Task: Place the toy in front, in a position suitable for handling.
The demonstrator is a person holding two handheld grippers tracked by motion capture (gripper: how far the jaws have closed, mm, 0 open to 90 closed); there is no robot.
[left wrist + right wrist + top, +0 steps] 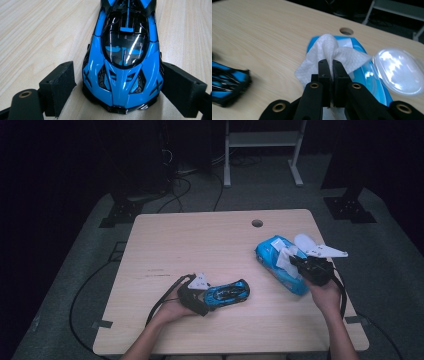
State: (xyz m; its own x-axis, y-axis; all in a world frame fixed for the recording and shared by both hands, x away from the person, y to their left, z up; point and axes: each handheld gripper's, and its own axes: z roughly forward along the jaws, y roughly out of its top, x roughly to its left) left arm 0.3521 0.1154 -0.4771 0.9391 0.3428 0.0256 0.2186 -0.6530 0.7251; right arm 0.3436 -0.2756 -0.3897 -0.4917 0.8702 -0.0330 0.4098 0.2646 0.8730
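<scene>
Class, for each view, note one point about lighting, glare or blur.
High view: dim, dark beyond the table. Left gripper view: sharp, white glare streaks on the car windscreen. Right gripper view: glare on the pack's open lid; the car at the left edge is blurred.

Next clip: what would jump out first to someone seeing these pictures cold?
The glossy blue toy car near the table's front edge, its nose between the open jaws of the left gripper. Then the right gripper, shut on a white wipe drawn up out of the blue wipes pack at the table's right side, the pack's clear lid flipped open.
</scene>
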